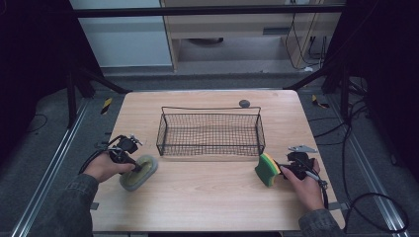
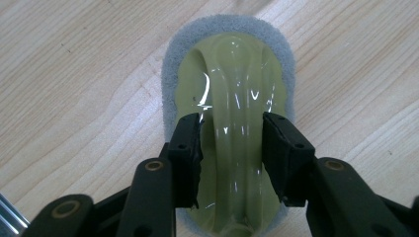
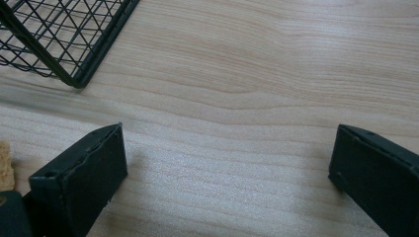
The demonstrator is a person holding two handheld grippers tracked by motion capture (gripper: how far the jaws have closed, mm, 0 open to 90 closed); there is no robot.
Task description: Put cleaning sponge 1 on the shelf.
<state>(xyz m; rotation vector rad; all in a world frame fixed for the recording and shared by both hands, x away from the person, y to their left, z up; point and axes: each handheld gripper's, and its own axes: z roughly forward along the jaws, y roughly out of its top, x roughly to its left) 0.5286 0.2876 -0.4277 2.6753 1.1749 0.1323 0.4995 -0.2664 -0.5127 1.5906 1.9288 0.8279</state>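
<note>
The left tongs (image 2: 232, 153) are closed on the glossy, pale green handle of a scrubbing pad (image 2: 230, 98), one jaw pressed against each side of the raised grip. The pad's grey fibre rim lies flat on the counter (image 2: 74, 74) under them, so the pad is gripped but not yet lifted. From above, the left tongs (image 1: 132, 159) sit over the same pad (image 1: 139, 172), which rests to the near left of the wire basket (image 1: 210, 132), well short of its rim.

The right tongs (image 3: 225, 163) stand wide open in their own view, with bare wood between the jaws and a corner of the basket (image 3: 74, 44) up and to the left of them. A scrap of yellow sponge edge (image 3: 6, 165) shows just beside the left jaw, outside the gap. In the high view the right tongs (image 1: 284, 170) sit right against a green and yellow sponge (image 1: 267, 169) that stands on edge near the basket's right end; whether they touch it cannot be told.

The basket appears to hold nothing. Judging by this, the work seems to be at its start: one pad grasped, the sponge only approached, and both lifts and placements into the basket left to do.
</note>
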